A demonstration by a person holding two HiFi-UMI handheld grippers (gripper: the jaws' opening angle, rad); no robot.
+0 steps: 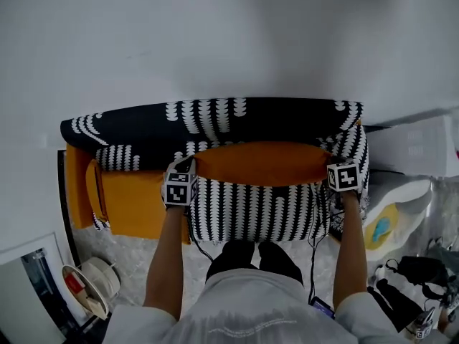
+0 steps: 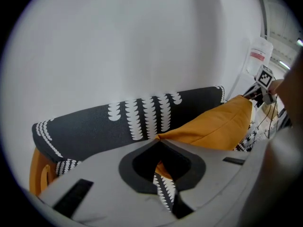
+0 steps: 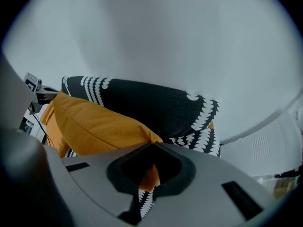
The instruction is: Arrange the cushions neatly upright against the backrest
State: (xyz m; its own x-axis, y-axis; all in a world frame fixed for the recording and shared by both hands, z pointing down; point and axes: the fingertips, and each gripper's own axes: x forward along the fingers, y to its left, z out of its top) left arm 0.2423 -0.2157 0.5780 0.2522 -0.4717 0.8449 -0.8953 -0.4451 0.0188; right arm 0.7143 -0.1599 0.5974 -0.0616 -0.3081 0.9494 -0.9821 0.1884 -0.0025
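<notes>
A long orange cushion [image 1: 262,163] hangs across the black-and-white patterned sofa, just in front of its backrest [image 1: 215,120]. My left gripper [image 1: 188,166] is shut on the cushion's left corner. My right gripper [image 1: 333,159] is shut on its right corner. In the left gripper view the jaws [image 2: 160,141] pinch the orange corner, and the cushion [image 2: 218,126] stretches away to the right along the backrest [image 2: 94,126]. The right gripper view shows the same from the other end: the gripper [image 3: 152,146] is closed on the cushion [image 3: 94,126]. A second orange cushion [image 1: 133,203] lies flat on the seat at the left.
A white wall stands right behind the sofa. The striped seat [image 1: 251,210] lies below the held cushion. White boxes [image 1: 419,145] and a yellow-and-blue item [image 1: 380,228] sit to the right. A tape roll and bin [image 1: 90,282] are on the floor at lower left, and cables trail by my legs.
</notes>
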